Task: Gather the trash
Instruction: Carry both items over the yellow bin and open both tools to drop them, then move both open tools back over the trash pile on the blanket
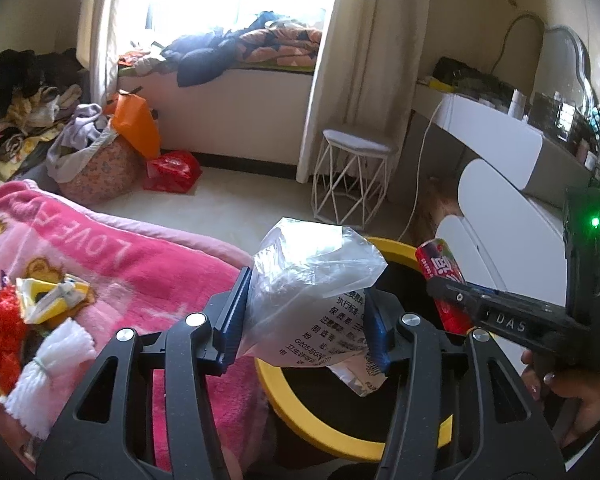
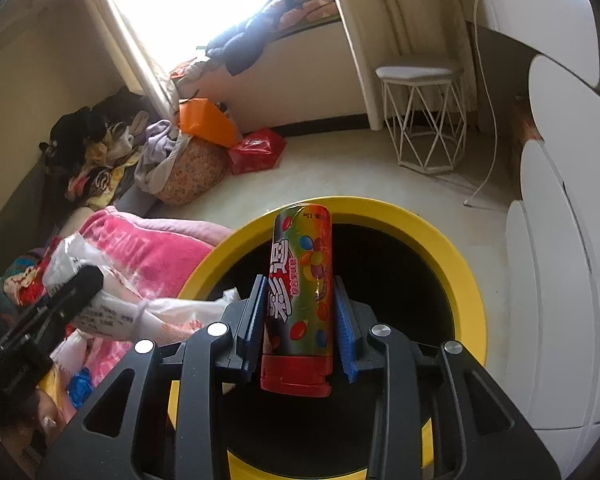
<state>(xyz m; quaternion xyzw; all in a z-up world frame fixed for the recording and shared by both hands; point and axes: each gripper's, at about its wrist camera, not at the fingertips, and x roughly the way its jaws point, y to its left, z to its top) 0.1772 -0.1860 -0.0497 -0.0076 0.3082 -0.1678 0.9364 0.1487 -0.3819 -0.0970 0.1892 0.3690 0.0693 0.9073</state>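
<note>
My left gripper [image 1: 306, 316] is shut on a crumpled clear plastic bag [image 1: 312, 280] with black print, held above the left side of a round bin with a yellow rim [image 1: 396, 246] and a dark inside. My right gripper [image 2: 300, 288] is shut on a candy tube [image 2: 302, 276] with a red cap, which stands upright over the bin's rim [image 2: 452, 240]. In the left wrist view the same tube [image 1: 436, 258] comes in from the right. In the right wrist view the bag [image 2: 100, 300] shows at the left. A yellow wrapper [image 1: 48, 300] and red and white tufts [image 1: 8, 332] lie on the pink blanket [image 1: 140, 256].
A white wire stool [image 1: 352, 176] stands beyond the bin, and white rounded cabinet fronts [image 2: 548, 280] are close on its right. An orange bag [image 1: 136, 124], a red bag [image 1: 172, 170] and a stuffed floral sack [image 1: 100, 168] sit on the floor by the window seat. Clothes are piled at the far left.
</note>
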